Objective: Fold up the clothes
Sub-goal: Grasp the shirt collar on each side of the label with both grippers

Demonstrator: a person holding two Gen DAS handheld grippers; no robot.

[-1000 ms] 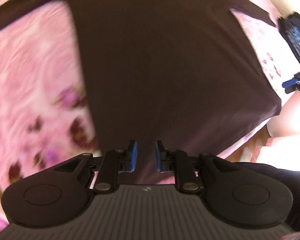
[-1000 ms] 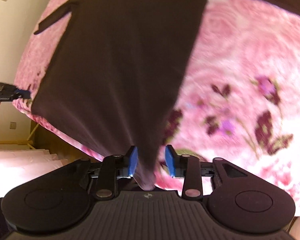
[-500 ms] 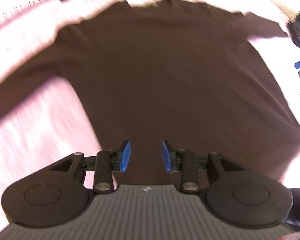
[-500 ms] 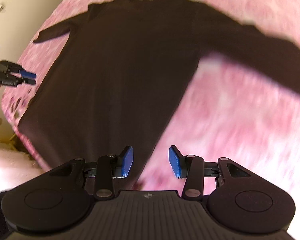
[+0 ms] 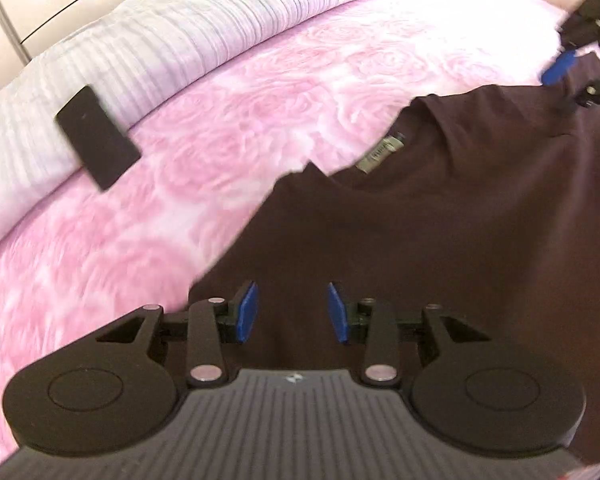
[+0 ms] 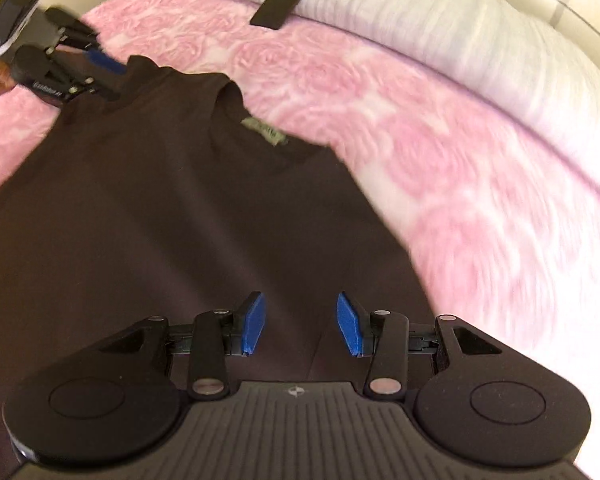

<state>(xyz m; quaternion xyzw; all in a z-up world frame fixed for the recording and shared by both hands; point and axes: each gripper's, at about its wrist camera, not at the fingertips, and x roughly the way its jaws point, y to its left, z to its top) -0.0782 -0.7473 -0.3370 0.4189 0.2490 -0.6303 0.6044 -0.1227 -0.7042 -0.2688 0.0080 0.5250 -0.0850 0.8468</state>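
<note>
1. A dark brown shirt lay spread flat on a pink rose-patterned blanket, its neck opening turned toward the far side of the bed and a small green label showing inside the collar.
2. The left gripper hung over the shirt's left shoulder, close to where the dark cloth met the blanket. Its jaws had just been opening and stood spread, with the blue pads apart; the fabric showed in the gap between them, but the pads were not pressing on it.
3. The right gripper hung over the shirt's right shoulder, the blanket just beside it on the right. Its jaws also stood spread, with cloth visible between the blue pads and nothing pinched.
4. In each wrist view the other gripper appeared at the far shoulder, near the collar's end; whether it touched the cloth there I could not tell.
5. Beyond the shirt a flat black rectangular object rested where the blanket met a white ribbed cover.
6. The label sat well ahead of both grippers.
</note>
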